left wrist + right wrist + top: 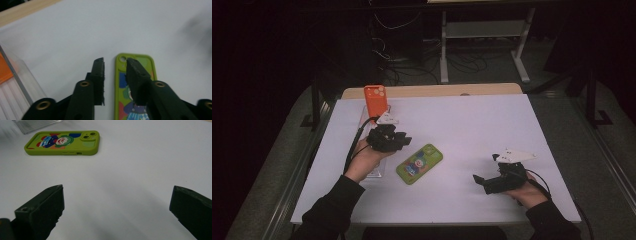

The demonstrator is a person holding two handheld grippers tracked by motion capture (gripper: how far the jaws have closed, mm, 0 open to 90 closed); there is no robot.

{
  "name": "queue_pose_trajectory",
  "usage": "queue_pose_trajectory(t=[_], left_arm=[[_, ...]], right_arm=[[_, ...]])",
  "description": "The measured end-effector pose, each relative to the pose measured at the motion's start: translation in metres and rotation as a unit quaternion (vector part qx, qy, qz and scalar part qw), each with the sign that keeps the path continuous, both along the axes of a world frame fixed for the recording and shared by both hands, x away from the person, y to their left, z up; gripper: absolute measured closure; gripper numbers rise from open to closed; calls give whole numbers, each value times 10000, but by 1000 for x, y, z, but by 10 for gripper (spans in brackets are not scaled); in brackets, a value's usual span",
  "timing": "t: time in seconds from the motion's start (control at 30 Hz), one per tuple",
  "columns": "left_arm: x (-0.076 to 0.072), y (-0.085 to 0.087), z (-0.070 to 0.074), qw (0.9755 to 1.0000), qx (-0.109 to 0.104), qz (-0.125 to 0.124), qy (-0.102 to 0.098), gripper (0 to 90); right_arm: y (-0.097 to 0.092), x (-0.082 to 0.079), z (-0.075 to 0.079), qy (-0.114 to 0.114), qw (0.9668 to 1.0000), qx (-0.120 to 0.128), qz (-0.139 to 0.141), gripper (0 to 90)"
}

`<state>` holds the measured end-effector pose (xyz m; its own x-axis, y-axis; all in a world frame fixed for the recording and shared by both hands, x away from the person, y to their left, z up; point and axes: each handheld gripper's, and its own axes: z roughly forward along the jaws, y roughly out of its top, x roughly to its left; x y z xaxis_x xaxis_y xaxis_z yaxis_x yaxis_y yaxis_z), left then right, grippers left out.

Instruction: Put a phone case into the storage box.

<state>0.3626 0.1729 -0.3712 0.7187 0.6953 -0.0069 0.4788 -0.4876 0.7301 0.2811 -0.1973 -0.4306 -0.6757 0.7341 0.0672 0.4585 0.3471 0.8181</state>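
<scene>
A lime-green phone case (pixel 419 164) with a cartoon print lies flat, face down, in the middle of the white table (pixel 472 125). My left gripper (pixel 403 140) hovers just left of it; in the left gripper view the jaws of the left gripper (pixel 115 62) stand a narrow gap apart above the green case (pixel 143 62) and its left edge, pressing on nothing. An orange phone case (pixel 376 100) stands upright in a clear plastic rack (pixel 373 172) at the left. My right gripper (pixel 484 169) rests wide open near the front right; from the right gripper (pixel 117 192) the green case (pixel 62 142) lies far off.
The clear rack (pixel 17 75) runs along the left side beside my left hand, with the orange case (pixel 3 72) in it. A wooden strip (pixel 432 90) borders the table's far edge. Table legs and cables lie on the dark floor beyond.
</scene>
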Motion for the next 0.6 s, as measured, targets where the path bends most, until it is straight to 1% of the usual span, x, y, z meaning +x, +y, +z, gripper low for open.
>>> queue_pose_trajectory(t=[0.03, 0.07, 0.1, 0.13, 0.17, 0.2, 0.23, 0.27, 0.37, 0.47, 0.5, 0.57, 0.6], left_arm=[[-1, -1, -2, 10000, 68, 29, -32, 745], [-3, -2, -5, 9999, 45, 119, 6, 782], [-3, -2, -7, 9998, 136, 130, 31, 816], [-5, -4, -9, 9996, 136, 223, 72, 845], [-6, -5, -10, 9995, 182, 249, 90, 873], [-7, -6, -11, 9992, 288, 278, 82, 891], [-8, -7, -13, 9986, 405, 314, 89, 894], [-9, -7, -14, 9984, 455, 321, 120, 894], [-11, -8, -19, 9969, 569, 460, 278, 895], [-12, -13, -24, 9951, 720, 607, 315, 896], [-12, -15, -25, 9942, 806, 616, 344, 896], [-10, -17, -28, 9928, 978, 602, 338, 896], [-10, -18, -29, 9924, 985, 622, 387, 896]], right_arm=[[0, 0, 0, 7, 10000, -2, 1, 0], [0, 0, 0, 14, 10000, -7, 8, 0], [0, 0, 0, 11, 10000, -18, 14, 0], [1, 1, -1, 0, 10000, -26, 24, 0], [1, 1, -1, 0, 10000, -21, 25, 0], [1, 1, 0, 12, 10000, -16, 24, 0], [1, 0, 0, 30, 10000, -7, 13, 0], [1, 0, 0, 10, 10000, -6, 28, 0], [1, 0, 0, 23, 10000, 2, 30, 0], [1, 1, 0, 16, 10000, -7, 55, 0], [1, 0, 0, 26, 10000, -1, 52, 0], [1, 0, 0, 12, 10000, -3, 63, 0], [1, 1, 0, -5, 10000, 2, 66, 0]])
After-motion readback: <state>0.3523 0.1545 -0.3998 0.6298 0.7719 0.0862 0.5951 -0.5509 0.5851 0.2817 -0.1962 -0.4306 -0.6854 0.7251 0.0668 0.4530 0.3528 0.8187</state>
